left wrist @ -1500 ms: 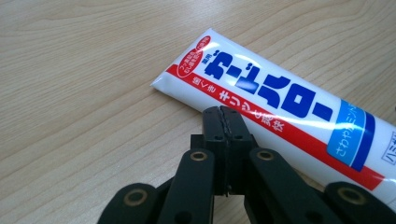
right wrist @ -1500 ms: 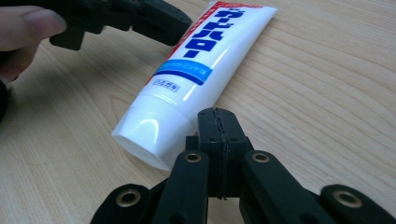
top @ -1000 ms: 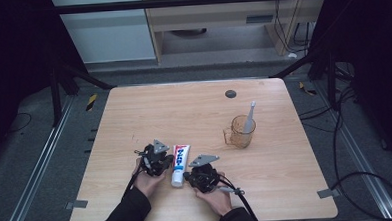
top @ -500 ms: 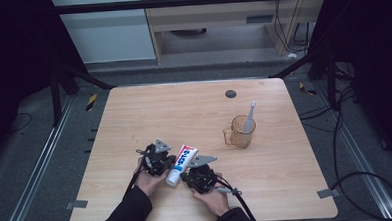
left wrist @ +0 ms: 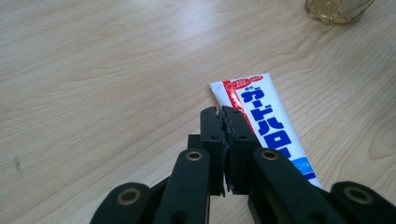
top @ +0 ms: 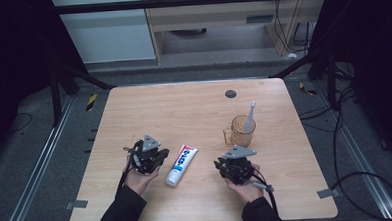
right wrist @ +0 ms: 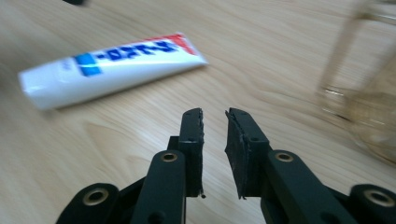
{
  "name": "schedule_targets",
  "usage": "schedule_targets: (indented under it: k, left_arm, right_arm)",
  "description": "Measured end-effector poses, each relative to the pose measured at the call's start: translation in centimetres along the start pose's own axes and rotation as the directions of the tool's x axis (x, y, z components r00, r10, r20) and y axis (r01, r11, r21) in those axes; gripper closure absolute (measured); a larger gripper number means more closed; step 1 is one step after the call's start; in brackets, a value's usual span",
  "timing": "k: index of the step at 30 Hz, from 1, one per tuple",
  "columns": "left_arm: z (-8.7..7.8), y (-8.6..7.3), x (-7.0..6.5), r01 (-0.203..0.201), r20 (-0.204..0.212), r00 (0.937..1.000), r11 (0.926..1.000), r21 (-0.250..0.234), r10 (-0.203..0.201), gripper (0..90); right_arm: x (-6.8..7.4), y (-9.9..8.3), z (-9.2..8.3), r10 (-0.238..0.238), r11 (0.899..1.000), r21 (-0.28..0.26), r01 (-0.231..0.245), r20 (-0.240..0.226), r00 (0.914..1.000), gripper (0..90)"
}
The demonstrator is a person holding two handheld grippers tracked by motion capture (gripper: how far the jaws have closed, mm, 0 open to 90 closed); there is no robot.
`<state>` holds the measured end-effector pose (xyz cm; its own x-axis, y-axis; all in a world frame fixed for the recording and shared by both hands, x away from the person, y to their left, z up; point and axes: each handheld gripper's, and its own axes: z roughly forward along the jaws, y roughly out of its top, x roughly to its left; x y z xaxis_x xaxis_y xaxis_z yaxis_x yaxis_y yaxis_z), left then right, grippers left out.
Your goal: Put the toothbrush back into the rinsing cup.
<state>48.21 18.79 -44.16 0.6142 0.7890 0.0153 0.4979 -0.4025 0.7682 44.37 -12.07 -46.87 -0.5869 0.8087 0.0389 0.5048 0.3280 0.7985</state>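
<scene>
Lying near the surface's [top: 134, 108] front edge, a toothpaste tube [top: 182, 164] separates the closed left claw [left wrist: 219, 112] from the slightly parted right claw [right wrist: 215, 114].

Matt pale wood table [top: 194, 110], glossy plastic toothpaste tube [top: 181, 164], clear amber cup [top: 241, 130]

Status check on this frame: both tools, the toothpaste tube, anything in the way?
Left tool shut, empty, beside toothpaste tube. Right tool slightly open, empty, clear of tube. Tube flat on table. Cup with toothbrush stands beyond; nothing blocking.
</scene>
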Motion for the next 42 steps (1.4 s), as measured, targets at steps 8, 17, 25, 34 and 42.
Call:
schedule_targets:
  k: [8, 17, 25, 34, 42]
  left_arm:
    - [-1.8, 0.8, 0.7, 0.012, -0.002, 0.9999, 0.9996, -0.027, -0.012, 81.5]
    - [-2.5, 1.5, 0.9, 0.010, 0.011, 0.9999, 0.9998, -0.015, -0.010, 71.9]
    - [-2.4, 2.1, 0.6, -0.010, 0.036, 0.9993, 0.9996, 0.027, 0.009, 59.2]
    - [-1.5, 3.2, -0.1, -0.033, 0.053, 0.9982, 0.9971, 0.068, 0.029, 49.7]
    - [-0.8, 4.4, -1.2, -0.061, 0.055, 0.9969, 0.9939, 0.091, 0.056, 43.0]
  right_arm:
    - [-4.4, -2.2, -3.0, 0.053, 0.998, -0.021, -0.051, 0.099, 0.9937, 62.7]
    - [-7.8, -3.4, -5.0, 0.076, 0.997, -0.036, -0.070, 0.205, 0.9759, 47.7]
    - [-10.1, -4.6, -5.5, 0.113, 0.994, -0.037, -0.107, 0.271, 0.9560, 35.9]
    - [-10.7, -4.4, -5.9, 0.118, 0.993, -0.057, -0.105, 0.299, 0.9471, 27.4]
    - [-10.9, -4.5, -5.7, 0.129, 0.992, -0.051, -0.119, 0.297, 0.9461, 26.3]
